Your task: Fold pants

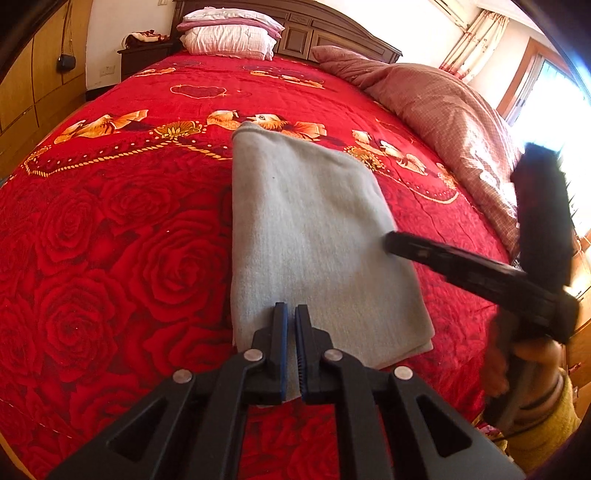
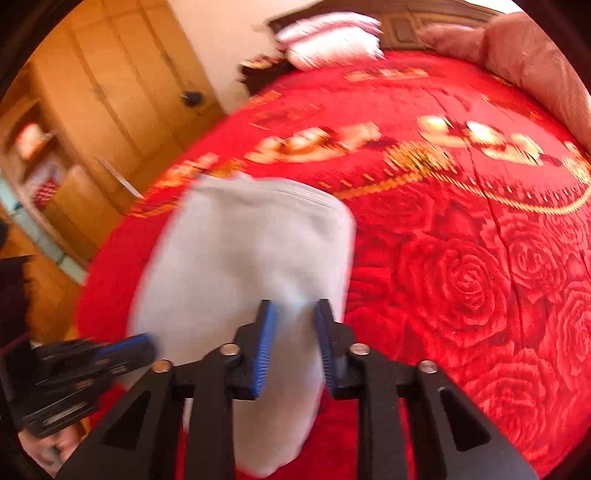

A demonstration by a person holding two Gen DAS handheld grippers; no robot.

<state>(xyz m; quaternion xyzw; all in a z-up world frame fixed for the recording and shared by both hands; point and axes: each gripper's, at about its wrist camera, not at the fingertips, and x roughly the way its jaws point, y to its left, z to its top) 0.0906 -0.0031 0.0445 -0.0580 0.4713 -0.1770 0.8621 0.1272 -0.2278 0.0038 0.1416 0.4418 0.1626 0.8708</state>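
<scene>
The grey pants are laid folded on the red bedspread, near its front edge. Their near edge is clamped between the closed jaws of the left gripper. The right gripper is held over the cloth with jaws apart — fabric lies between them, unpinched. Pillows are stacked at the headboard.

- A red bedspread with roses and golden birds covers the bed.
- Stacked pillows, white and pink, lie against the dark wooden headboard.
- A pink checked quilt is bunched along the bed's window side.
- Patterned curtains hang by the bright window.
- A wooden wardrobe stands beside the bed.
- A dark nightstand sits near the pillows.
</scene>
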